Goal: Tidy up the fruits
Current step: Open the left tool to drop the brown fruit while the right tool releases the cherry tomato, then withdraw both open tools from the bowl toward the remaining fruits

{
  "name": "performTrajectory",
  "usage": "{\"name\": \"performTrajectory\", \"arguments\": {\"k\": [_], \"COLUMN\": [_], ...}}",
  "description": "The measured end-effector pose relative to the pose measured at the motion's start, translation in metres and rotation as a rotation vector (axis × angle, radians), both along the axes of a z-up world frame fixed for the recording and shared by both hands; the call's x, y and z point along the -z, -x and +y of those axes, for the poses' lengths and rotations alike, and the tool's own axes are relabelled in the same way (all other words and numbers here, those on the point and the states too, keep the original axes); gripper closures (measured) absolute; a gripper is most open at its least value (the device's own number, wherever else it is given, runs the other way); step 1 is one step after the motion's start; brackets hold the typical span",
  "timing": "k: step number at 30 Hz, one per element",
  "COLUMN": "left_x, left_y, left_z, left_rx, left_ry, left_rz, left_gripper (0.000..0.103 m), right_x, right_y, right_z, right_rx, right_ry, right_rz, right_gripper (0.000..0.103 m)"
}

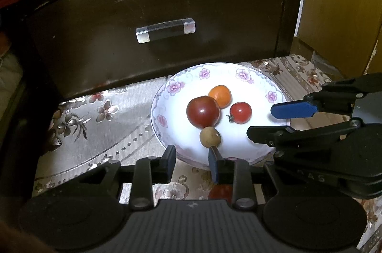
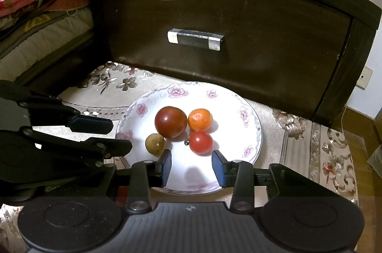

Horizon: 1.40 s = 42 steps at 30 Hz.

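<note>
Both grippers' fingers [image 2: 167, 163] are hanging part-open and empty at the near rim of the white flowered plate [image 2: 238, 95], where four round fruits [image 2: 170, 121] are clustering and risking rolling off the counter [image 2: 298, 133] if nudged.

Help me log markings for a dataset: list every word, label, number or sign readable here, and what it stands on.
"D A S": raised letters on the black plastic body of the right gripper, seen from the left wrist; possibly part of a longer word.
Small emblem on the ribbed grey base of the left gripper: too small to read.
White flowered porcelain plate and dark wooden drawer front: no text.
</note>
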State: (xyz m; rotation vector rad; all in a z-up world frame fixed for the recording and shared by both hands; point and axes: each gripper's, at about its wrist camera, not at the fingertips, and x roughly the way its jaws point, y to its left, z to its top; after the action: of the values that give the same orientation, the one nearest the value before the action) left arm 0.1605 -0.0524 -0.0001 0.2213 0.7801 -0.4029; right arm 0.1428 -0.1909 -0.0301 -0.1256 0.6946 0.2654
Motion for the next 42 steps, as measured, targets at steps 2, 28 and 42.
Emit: {"name": "performTrajectory", "arguments": {"k": [2,28,42], "left_x": [0.000,-0.002,-0.004], "left_y": [0.001,0.019,0.030], "left_z": [0.000,0.011,0.017], "left_rx": [0.001,0.001,-0.004], "left_ry": [-0.002,-0.019,-0.041], "left_rz": [0.000,0.004,0.010], "left_gripper": [0.067,0.067,0.067], "right_x": [0.000,-0.004,-0.006], "right_y": [0.001,0.015,0.024], "right_z": [0.001,0.010,0.016], "right_rx": [0.001,-0.010,-0.024], "right_ry": [-0.002,-0.013,-0.017], "right_rz": [0.003,0.029,0.041], "right_gripper": [0.067,0.067,0.067]}}
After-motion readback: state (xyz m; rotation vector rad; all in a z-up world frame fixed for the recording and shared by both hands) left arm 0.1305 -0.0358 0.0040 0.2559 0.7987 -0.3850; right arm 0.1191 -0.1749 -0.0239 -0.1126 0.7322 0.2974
